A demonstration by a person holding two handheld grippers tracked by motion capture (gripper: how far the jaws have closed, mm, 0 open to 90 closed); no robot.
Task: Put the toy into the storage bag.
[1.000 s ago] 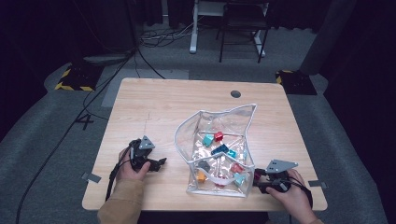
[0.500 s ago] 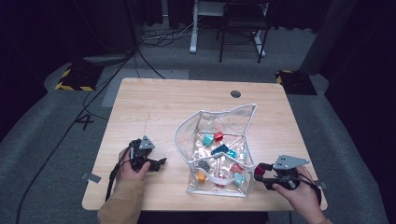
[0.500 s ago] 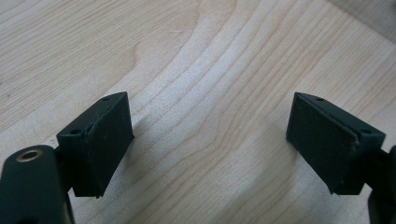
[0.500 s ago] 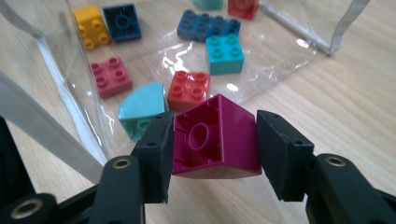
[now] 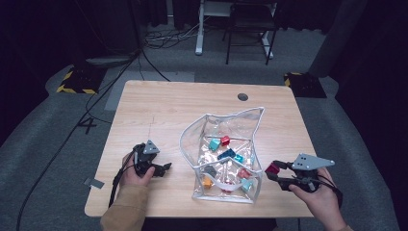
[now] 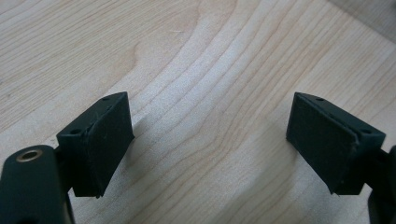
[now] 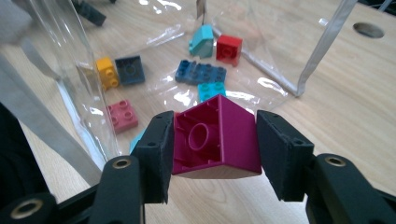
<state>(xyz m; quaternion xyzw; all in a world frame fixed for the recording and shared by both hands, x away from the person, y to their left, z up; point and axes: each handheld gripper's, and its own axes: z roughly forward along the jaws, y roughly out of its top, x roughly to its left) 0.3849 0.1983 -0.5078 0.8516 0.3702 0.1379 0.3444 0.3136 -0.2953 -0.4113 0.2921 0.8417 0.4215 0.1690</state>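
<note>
You are working at a pale, wood-grained rectangular surface (image 5: 159,110) with a round cable hole (image 5: 243,96) near its far right corner. On it, right of centre, lies a clear plastic zip pouch with a grey edge (image 5: 260,126), its mouth open. Inside the pouch, small plastic building bricks rest in teal, red, dark blue, pink, orange and grey. Your left gripper (image 5: 166,168) rests on the surface near the front left.

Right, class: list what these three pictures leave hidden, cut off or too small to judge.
- Magenta brick: its stud side faces away in the right gripper view; the right gripper covers its flanks.
- Bricks in the clear bag, high view: too small to count studs.
- Left gripper: body cut off by the bottom edge in the left gripper view.
</note>
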